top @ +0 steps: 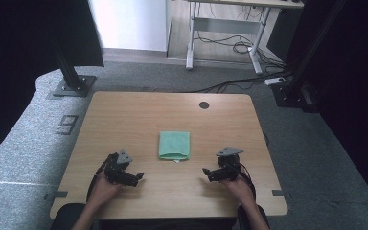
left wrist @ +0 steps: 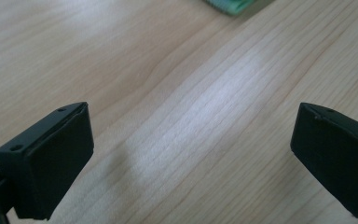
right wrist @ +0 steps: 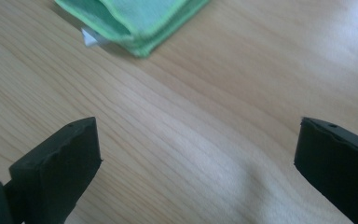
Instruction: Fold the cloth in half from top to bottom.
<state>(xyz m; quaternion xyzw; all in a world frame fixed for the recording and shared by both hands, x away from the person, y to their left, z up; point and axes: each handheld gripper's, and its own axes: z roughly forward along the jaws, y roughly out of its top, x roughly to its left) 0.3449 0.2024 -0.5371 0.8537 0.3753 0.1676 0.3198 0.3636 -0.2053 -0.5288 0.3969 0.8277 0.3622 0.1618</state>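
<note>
On the wooden table [top: 124, 120], near its middle, lies a folded green cloth [top: 174, 145], flat and squared, with a small white tag [top: 176, 162] peeking out from under its near edge. Both grippers rest low over the near part of the tabletop, one to each side of the cloth and apart from it.

To the left and nearer than the cloth, the left gripper [top: 138, 178] sits in the person's left hand [top: 104, 187], pointing right toward the table's middle. Its own view shows the two black jaws spread wide with bare wood grain between them, and a corner of the green cloth [left wrist: 228, 4] at the far top edge.

To the right, the right gripper [top: 206, 173] sits in the right hand [top: 238, 186], pointing left. Its jaws also stand wide apart, holding nothing; beyond them the right gripper view shows the cloth's layered corner [right wrist: 135, 21] with the white tag [right wrist: 91, 36] just beside it on the wood.

A round dark grommet hole [top: 204, 105] marks the table's far edge.
</note>
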